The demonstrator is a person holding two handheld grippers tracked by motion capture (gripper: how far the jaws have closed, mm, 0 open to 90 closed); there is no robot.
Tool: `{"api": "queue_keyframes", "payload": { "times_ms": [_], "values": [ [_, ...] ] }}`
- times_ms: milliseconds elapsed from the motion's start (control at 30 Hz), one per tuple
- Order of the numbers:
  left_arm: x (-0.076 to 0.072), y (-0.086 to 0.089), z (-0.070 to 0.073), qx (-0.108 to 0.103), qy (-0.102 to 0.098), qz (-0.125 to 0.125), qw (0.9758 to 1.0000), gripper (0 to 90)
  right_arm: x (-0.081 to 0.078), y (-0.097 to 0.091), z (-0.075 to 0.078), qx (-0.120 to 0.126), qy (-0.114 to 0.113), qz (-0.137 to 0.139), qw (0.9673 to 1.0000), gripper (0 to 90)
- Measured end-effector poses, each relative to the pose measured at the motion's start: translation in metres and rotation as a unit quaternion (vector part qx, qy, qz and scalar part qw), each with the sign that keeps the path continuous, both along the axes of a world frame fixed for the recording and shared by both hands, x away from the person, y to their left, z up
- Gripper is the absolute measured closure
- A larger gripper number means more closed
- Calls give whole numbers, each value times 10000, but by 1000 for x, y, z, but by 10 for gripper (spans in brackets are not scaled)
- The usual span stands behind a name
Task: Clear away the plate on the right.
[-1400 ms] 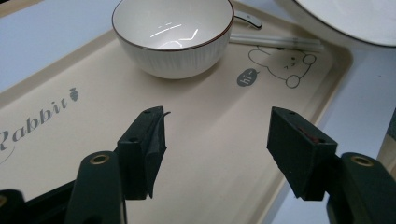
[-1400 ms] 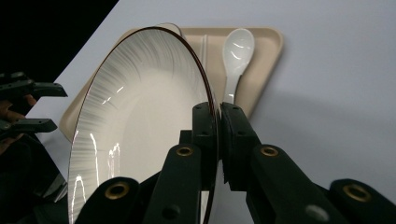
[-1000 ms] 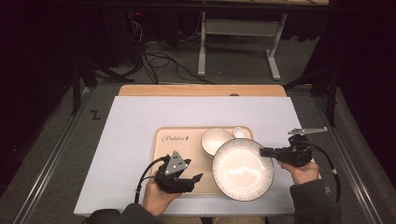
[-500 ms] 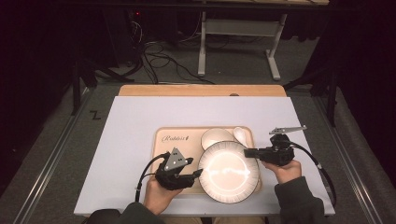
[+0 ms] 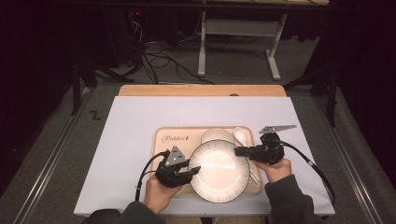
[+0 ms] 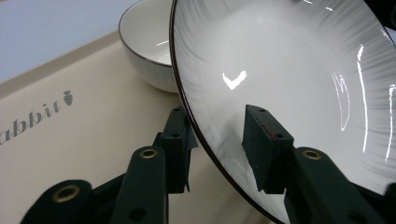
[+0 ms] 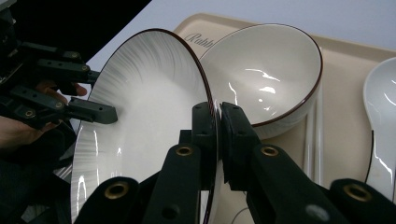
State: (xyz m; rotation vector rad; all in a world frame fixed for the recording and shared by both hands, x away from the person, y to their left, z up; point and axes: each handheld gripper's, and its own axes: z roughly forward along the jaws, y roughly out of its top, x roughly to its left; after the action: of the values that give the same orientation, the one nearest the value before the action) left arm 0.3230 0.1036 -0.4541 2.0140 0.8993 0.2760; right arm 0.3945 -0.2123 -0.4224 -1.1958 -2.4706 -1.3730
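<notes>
1. Above the tray point(image 5: 163, 137), the plate point(image 5: 218, 170) has shifted left, beside the bowl point(image 5: 215, 136).
2. Right hand-held gripper point(image 7: 218, 121) pinches its rim.
3. Left hand-held gripper point(image 6: 219, 140), just closing, straddles the opposite rim, not yet pressing; a two-handed hold looks imminent.

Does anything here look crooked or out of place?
Nothing is spilled or broken. The plate overlaps the bowl and hangs past the tray at its near edge. The right gripper pinches the plate's rim, and the left gripper, its jaws just closing, straddles the opposite rim without clamping.
</notes>
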Motion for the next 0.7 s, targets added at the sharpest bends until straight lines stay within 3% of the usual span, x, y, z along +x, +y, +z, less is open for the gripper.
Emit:
{"api": "queue_keyframes", "payload": {
  "times_ms": [33,67,200,300,500,533,700],
  "values": [
    [3,2,-1,-119,-40,-80,9999,659,0,1,0,-7,-18,6,10000,859],
    [3,5,-1,-156,35,24,9999,682,0,2,0,-12,-36,2,10000,859],
    [4,7,1,-99,54,88,9999,739,-2,5,-1,-72,-111,29,9999,858],
    [5,10,3,-169,92,173,9997,770,-3,7,-2,-87,-170,63,9998,855],
    [13,17,8,-603,140,77,9981,826,-4,10,-1,-81,-238,113,9996,849],
    [12,21,10,-426,211,454,9978,833,-4,11,0,-89,-258,125,9996,848],
    [15,30,15,-572,135,604,9964,863,-7,18,2,-178,-337,221,9990,841]
  ]
}}
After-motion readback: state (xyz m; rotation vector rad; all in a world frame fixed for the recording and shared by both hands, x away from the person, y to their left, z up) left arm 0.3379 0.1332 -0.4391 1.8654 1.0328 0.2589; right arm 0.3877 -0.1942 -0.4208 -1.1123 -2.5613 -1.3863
